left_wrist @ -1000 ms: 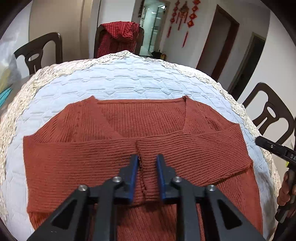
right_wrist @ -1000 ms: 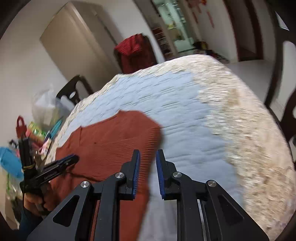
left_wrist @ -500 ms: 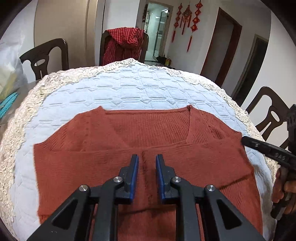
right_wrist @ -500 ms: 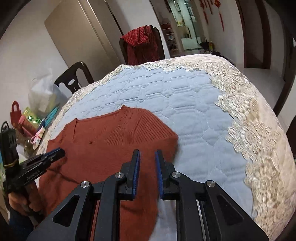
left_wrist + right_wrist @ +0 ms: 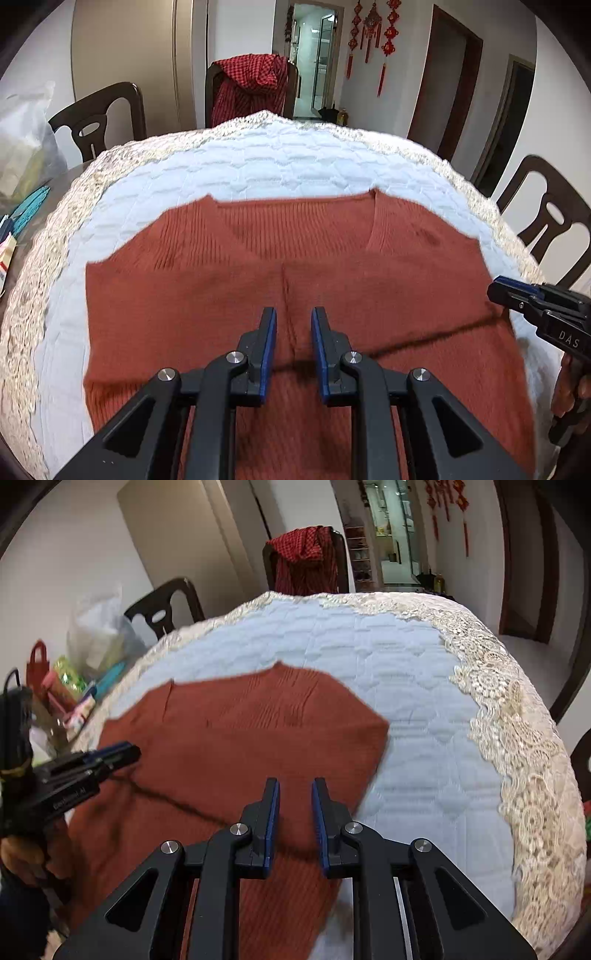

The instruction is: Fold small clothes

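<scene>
Left gripper point(image 5: 293, 319) jaws parted by a narrow gap, nothing pinched; fingers point(image 5: 266, 343) hang over the centre seam of the sweater point(image 5: 207, 295), contact with the knit not clear. Right gripper point(image 5: 295, 790) same narrow gap, empty, over the sweater's right edge where knit meets tablecloth point(image 5: 424, 746); in the left view it shows at the right border, tip near the sweater's right edge, held by a hand point(image 5: 570, 391).

Left side: plastic bag point(image 5: 22, 140) and teal item point(image 5: 27, 203) on the table's left rim, small colourful packets beside them in the right view. Dark chair point(image 5: 98, 118) at far left. Far centre: chair draped with red checked cloth point(image 5: 251, 86). Far right: red hanging ornaments point(image 5: 371, 33) on the wall, another dark chair point(image 5: 554, 218) at the right. Nothing lies between either claw and the garment.

Sweater: rust-red ribbed knit, flat on the pale blue quilted tablecloth with lace border, near half of the table. V-neck at the far edge, both sleeves folded in across the front, meeting at the centre seam. Folded sleeve edge casts a dark line across the right part. Slightly motion-blurred.
</scene>
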The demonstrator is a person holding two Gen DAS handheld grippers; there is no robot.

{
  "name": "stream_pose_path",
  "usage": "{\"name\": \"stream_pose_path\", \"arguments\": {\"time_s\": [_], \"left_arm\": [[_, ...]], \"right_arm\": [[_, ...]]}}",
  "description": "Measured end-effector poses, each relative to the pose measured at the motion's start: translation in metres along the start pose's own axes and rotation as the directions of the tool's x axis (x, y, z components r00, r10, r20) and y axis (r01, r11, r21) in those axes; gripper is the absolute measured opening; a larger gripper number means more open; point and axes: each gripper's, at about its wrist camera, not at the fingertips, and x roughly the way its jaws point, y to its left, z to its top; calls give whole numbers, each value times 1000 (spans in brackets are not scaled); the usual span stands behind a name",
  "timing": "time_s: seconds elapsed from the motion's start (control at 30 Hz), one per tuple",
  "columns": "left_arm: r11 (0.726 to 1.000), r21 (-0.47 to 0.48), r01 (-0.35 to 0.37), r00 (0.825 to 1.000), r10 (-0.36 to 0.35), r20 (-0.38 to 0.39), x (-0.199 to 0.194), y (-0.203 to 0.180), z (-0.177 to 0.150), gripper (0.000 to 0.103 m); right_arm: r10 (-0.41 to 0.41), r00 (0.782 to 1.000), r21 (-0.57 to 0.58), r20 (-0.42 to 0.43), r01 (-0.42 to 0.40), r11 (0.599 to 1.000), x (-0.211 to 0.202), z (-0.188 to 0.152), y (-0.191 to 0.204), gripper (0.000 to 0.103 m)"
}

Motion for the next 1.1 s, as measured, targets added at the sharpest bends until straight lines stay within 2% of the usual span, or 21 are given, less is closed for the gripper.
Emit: {"name": "stream_pose_path", "arguments": {"time_s": [0.1, 0.37, 0.73, 0.87, 1.0, 1.1], "left_arm": [[1000, -1, -7, 1000, 7, -1, 5, 1, -7, 22], [999, 13, -31, 1000, 31, 2, -5, 1, -9, 22], [995, -6, -101, 995, 101, -7, -20, 20, -29, 22], [994, -21, -111, 994, 111, -9, -28, 26, -36, 27], [993, -24, -118, 993, 118, 11, -39, 29, -44, 32], [992, -23, -125, 992, 125, 18, -44, 31, -49, 34]], "right_arm": [[-43, 998, -43, -38, 41, 998, 13, -8, 4, 18], [-41, 999, -48, -26, 40, 998, 11, -10, 2, 18], [-41, 999, -16, -19, 41, 999, -1, -18, 2, 18], [-49, 998, -27, -36, 48, 999, -5, -25, 7, 18], [-22, 998, -33, -51, 20, 999, -10, -33, 14, 19], [-10, 998, -35, -55, 8, 999, -14, -39, 19, 28]]}}
